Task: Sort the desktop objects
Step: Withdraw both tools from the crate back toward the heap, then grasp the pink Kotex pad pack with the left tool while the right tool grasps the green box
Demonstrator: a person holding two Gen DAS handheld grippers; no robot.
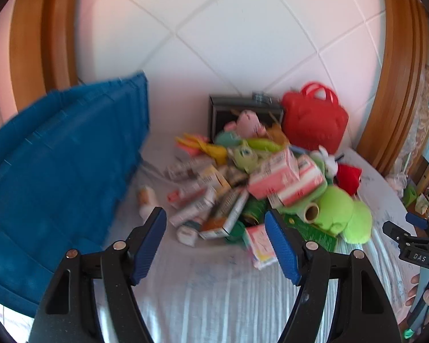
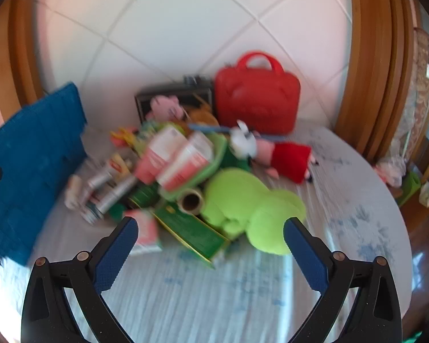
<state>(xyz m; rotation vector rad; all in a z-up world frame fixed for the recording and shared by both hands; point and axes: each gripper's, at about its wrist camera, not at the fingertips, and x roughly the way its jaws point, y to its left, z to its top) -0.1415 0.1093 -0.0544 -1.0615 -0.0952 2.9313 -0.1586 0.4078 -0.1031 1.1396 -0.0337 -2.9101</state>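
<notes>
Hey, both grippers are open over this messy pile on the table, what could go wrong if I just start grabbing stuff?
1. The pink boxes lean on top of the heap; pulling something from under them could topple them.
2. The tape roll rests against the green plush and might roll away if the plush is lifted.
3. Both views are blurred, so a grasp may land on the wrong item.

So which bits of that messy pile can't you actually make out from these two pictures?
- Print on the pink-and-white boxes: smeared by motion blur in the right wrist view.
- Inside of the dark box at the back: blocked by the pink plush, both views.
- Blue crate: cut off by the left edge; contents unseen.
- Green box: partly under the green plush.
</notes>
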